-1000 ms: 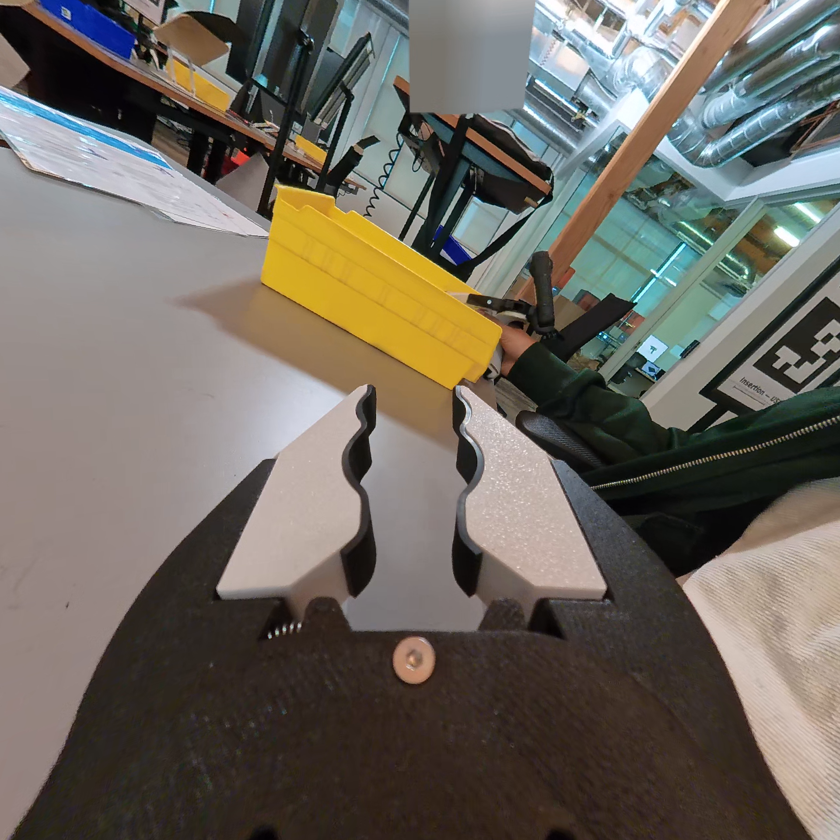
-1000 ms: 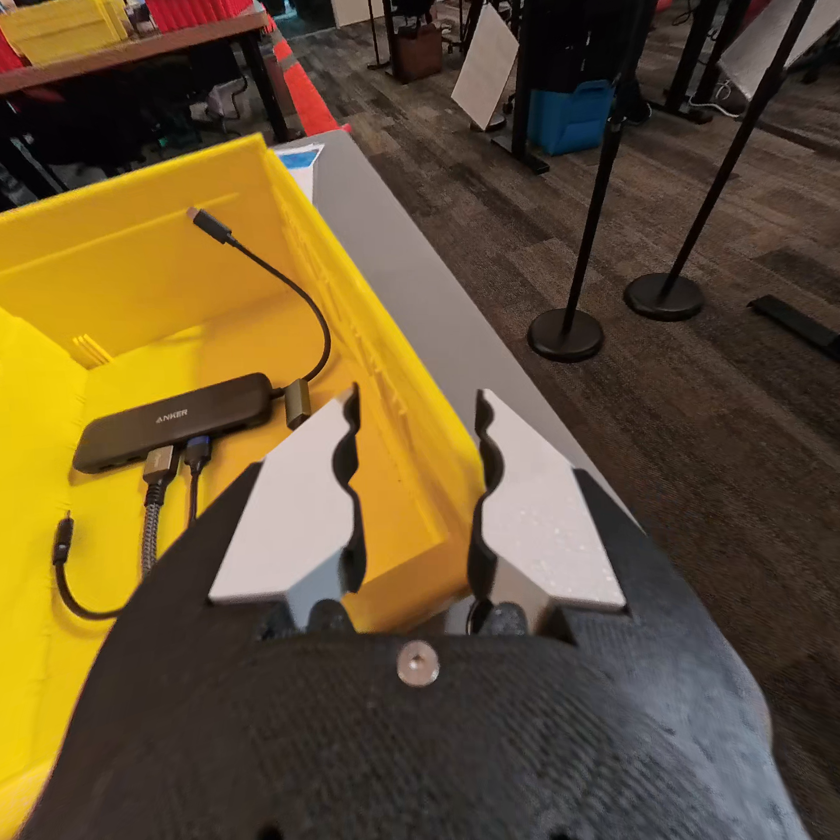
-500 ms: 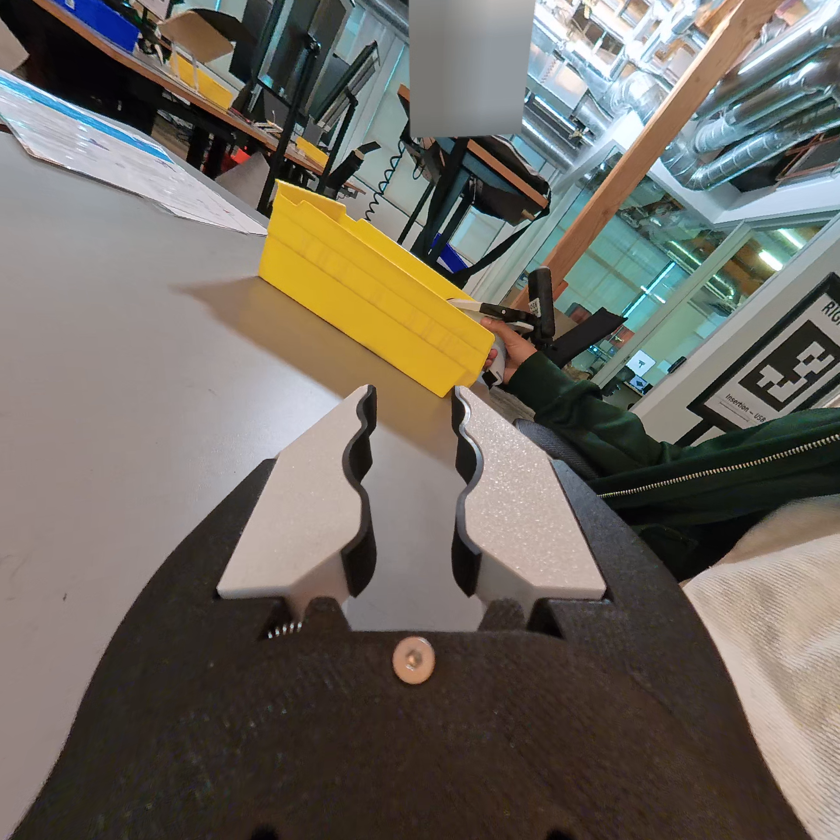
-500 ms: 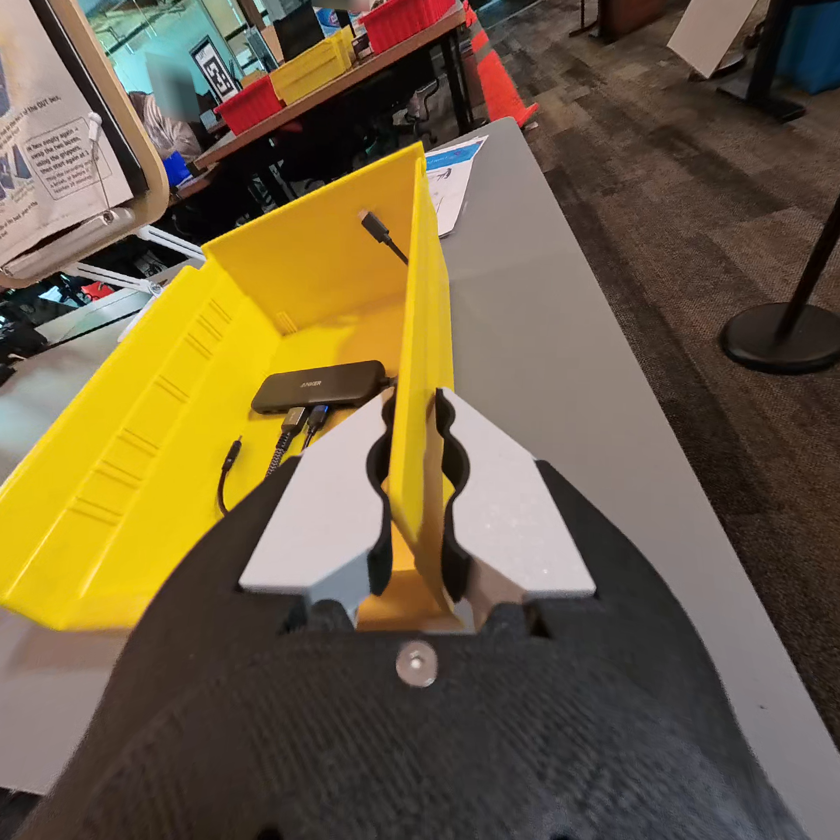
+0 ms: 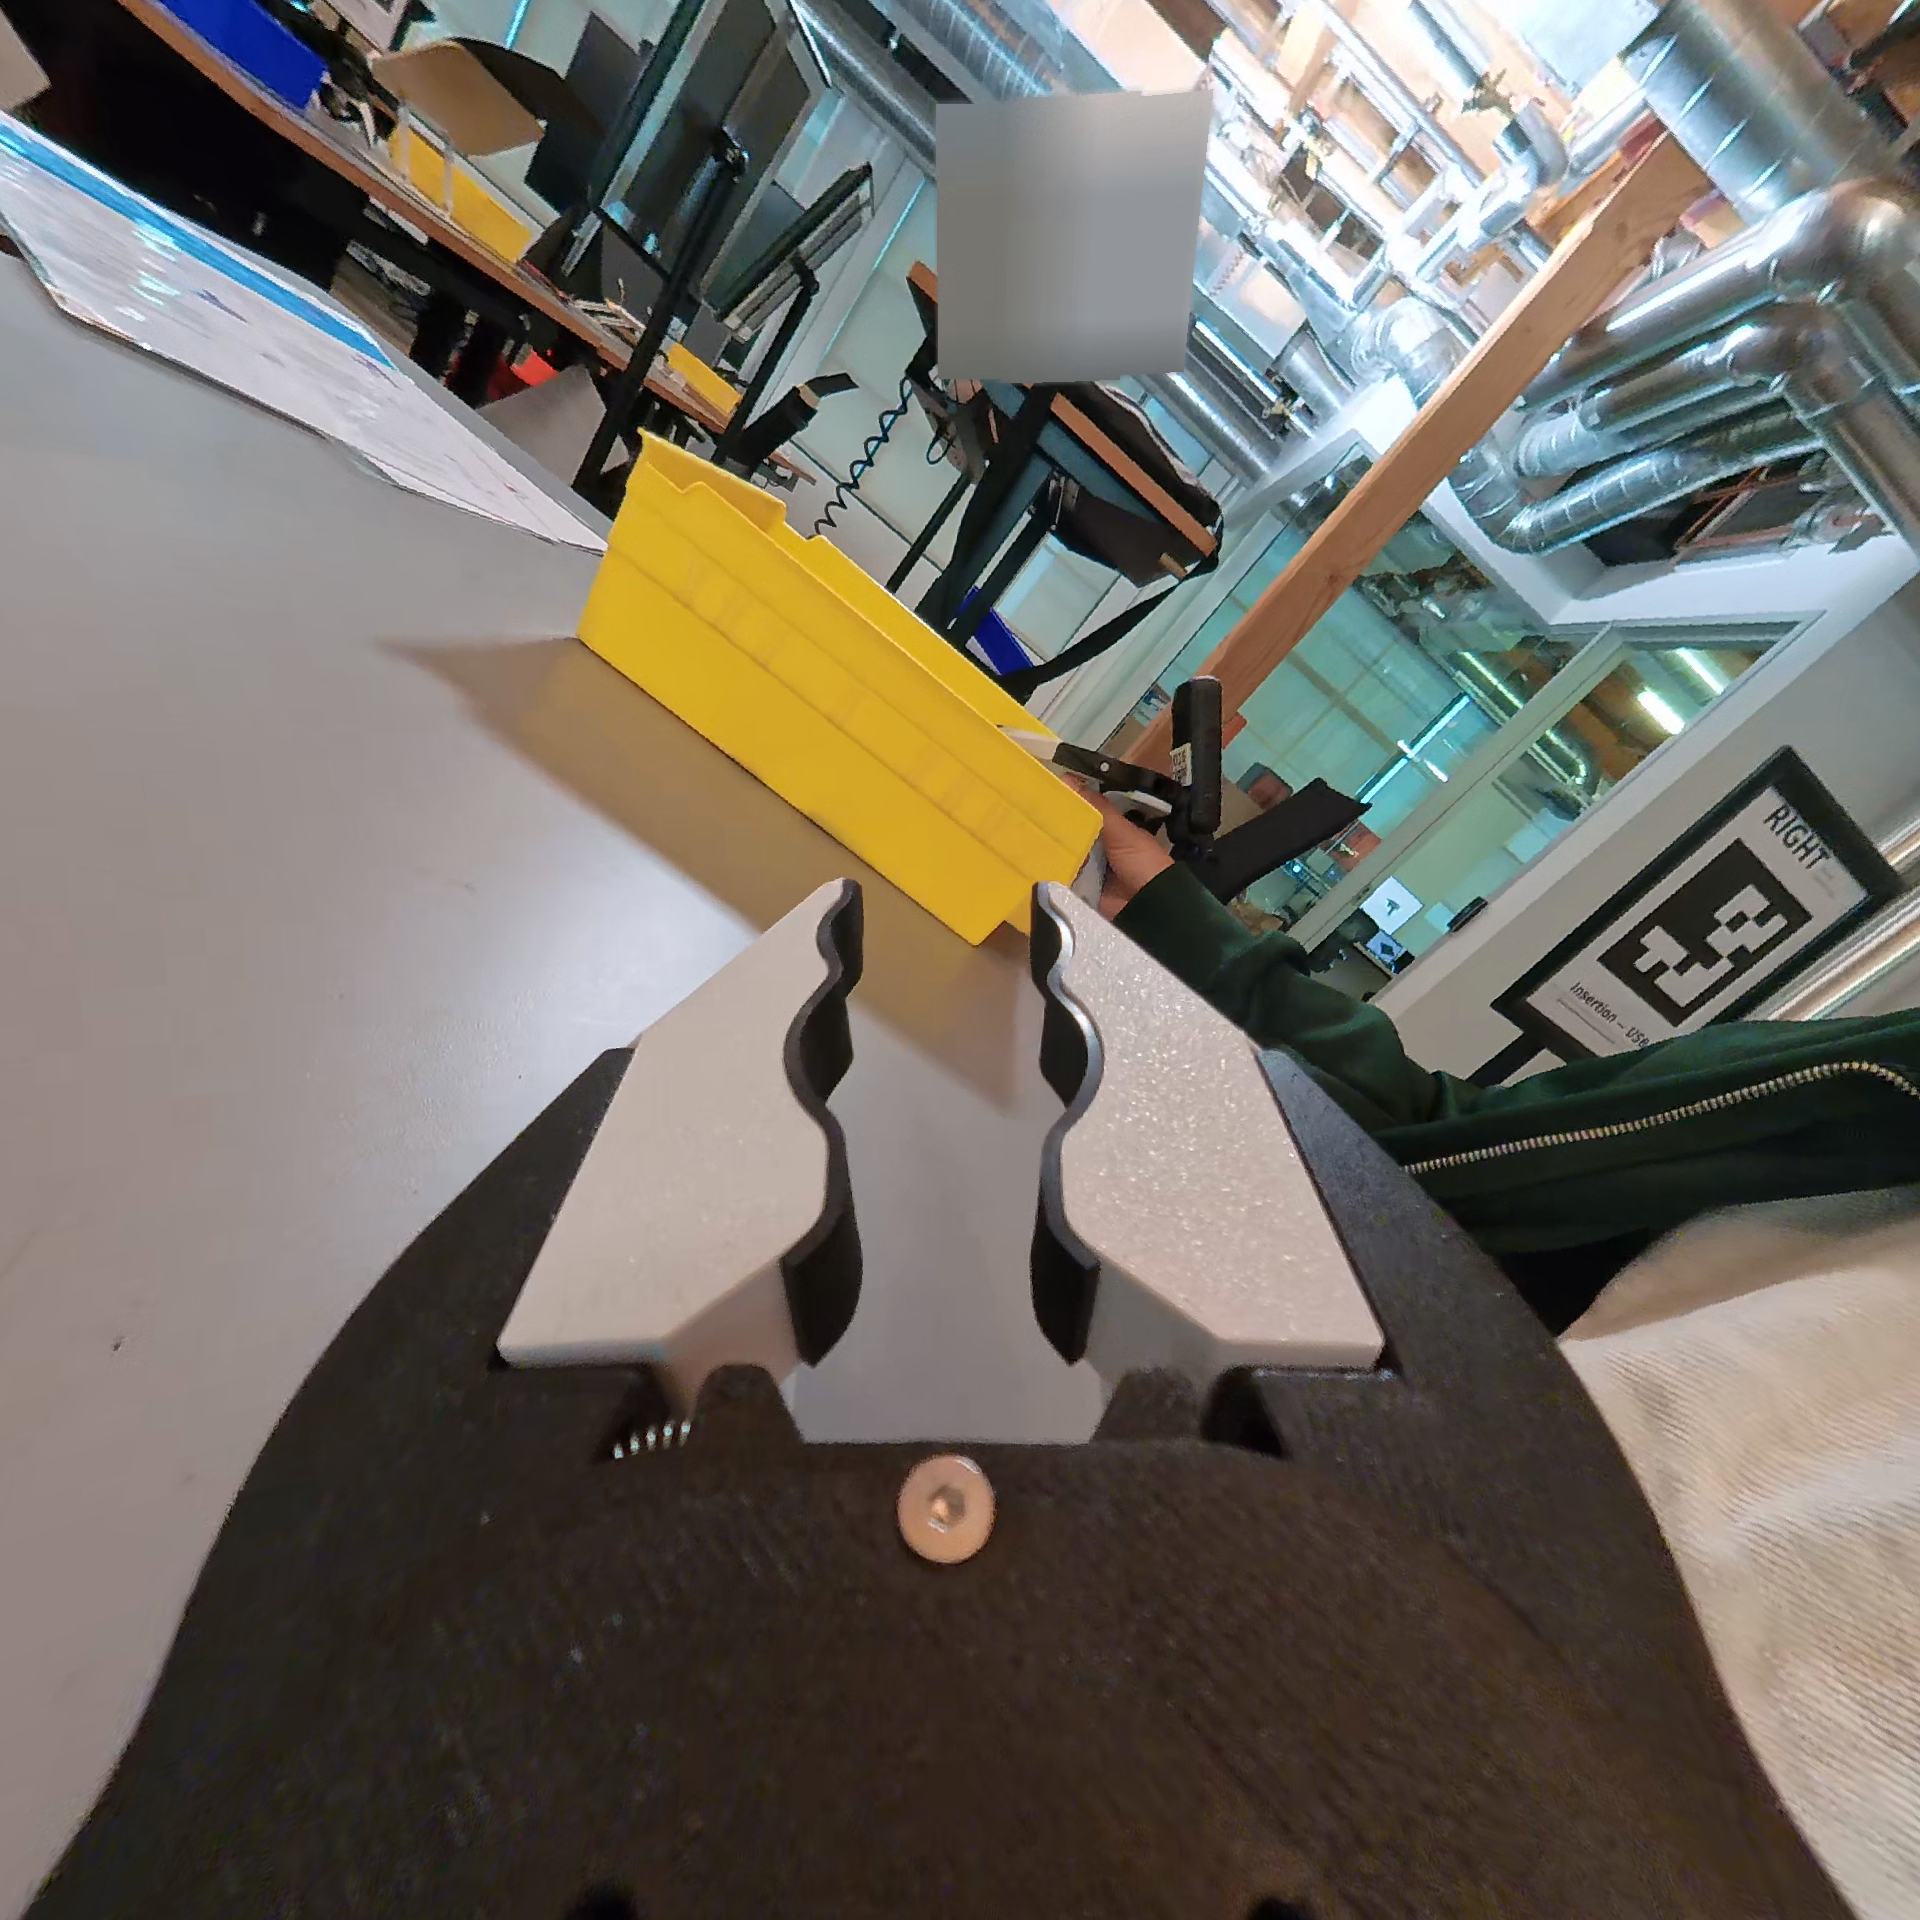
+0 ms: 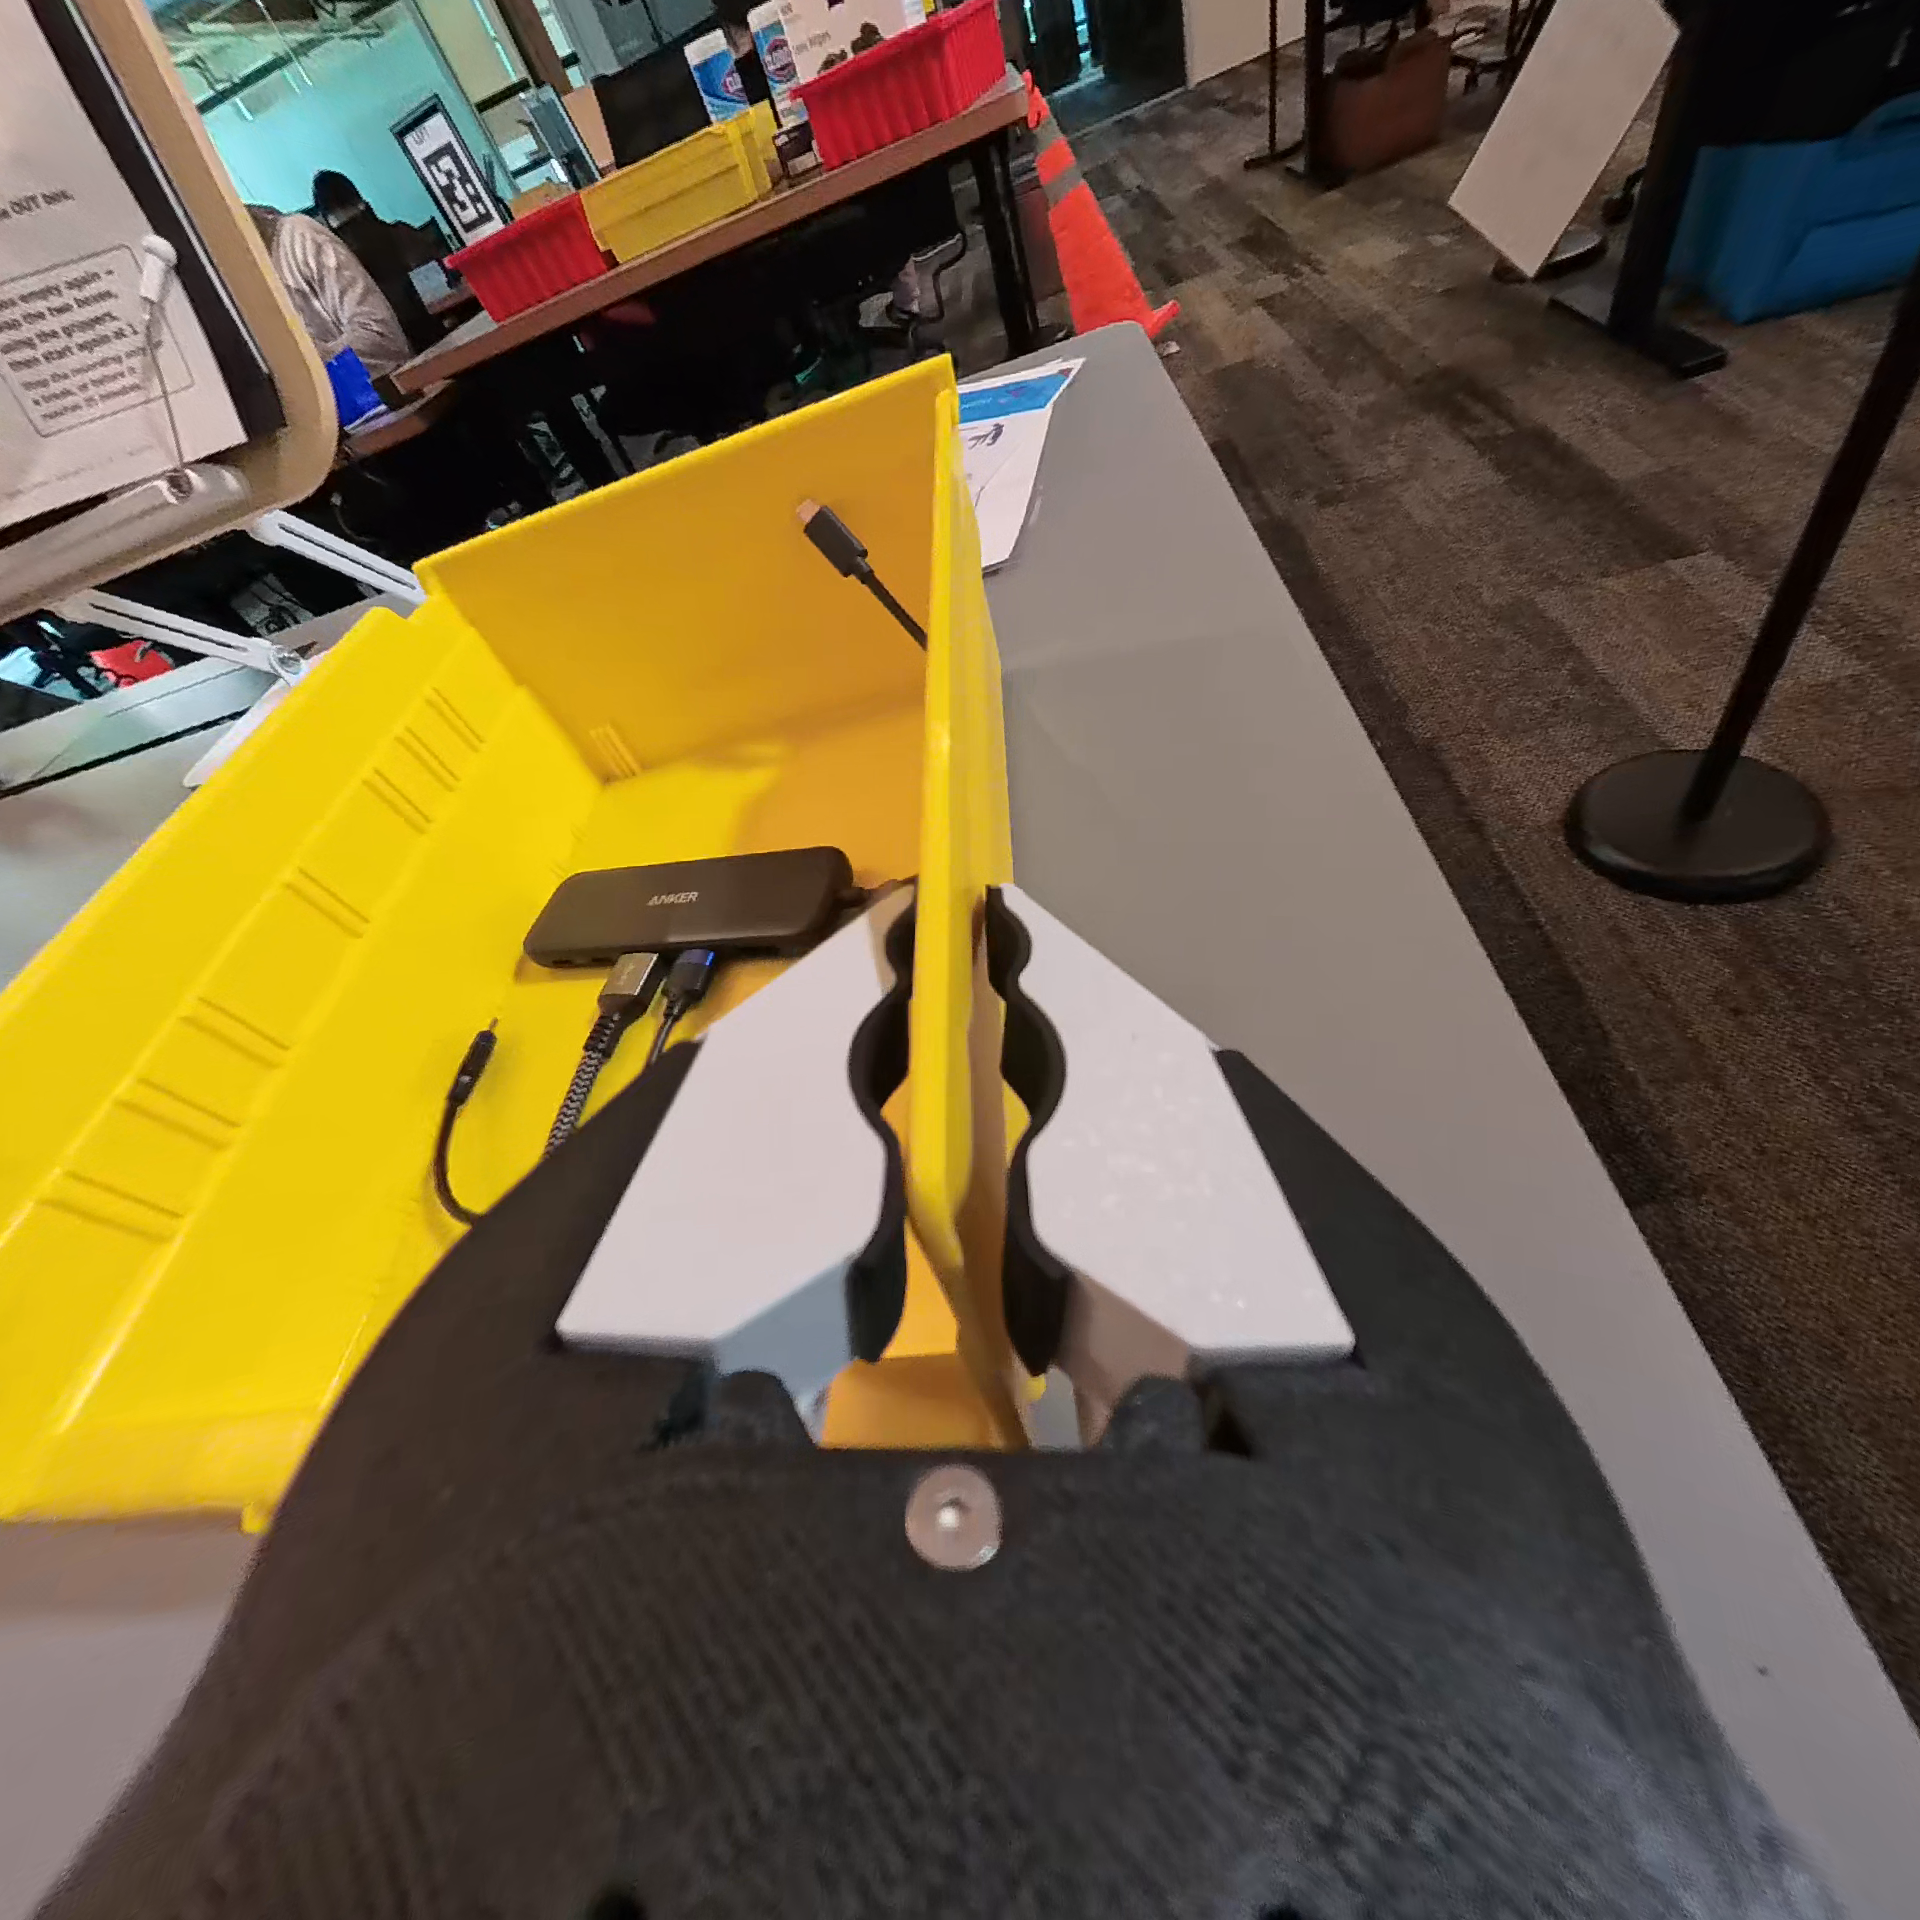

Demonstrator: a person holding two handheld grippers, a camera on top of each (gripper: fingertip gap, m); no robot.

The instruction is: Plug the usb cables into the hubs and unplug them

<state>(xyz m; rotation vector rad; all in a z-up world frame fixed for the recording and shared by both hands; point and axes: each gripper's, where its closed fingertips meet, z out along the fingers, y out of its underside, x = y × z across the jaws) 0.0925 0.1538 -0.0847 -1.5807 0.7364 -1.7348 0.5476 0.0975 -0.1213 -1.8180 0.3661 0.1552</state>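
Note:
A yellow bin (image 6: 260,987) on the grey table (image 6: 1195,831) holds a black USB hub (image 6: 691,904). A braided cable (image 6: 629,977) and a black cable (image 6: 686,971) are plugged into the hub's near side. A loose plug end (image 6: 473,1060) lies to the left of them. The hub's own lead ends in a plug (image 6: 831,535) resting against the back wall. My right gripper (image 6: 951,904) is shut on the bin's right wall. My left gripper (image 5: 945,899) is open and empty, low over the table, pointing at the bin (image 5: 831,717).
In the left wrist view, a person's green sleeve (image 5: 1299,1018) and hand hold the right gripper (image 5: 1122,779) at the bin's end. Printed sheets (image 5: 208,332) lie on the far table. A stanchion base (image 6: 1694,821) stands on the carpet right of the table edge.
My right gripper was open beside the bin's corner a second ago. It has since swung over the right wall and shut on it. My left gripper has stayed open in about the same place.

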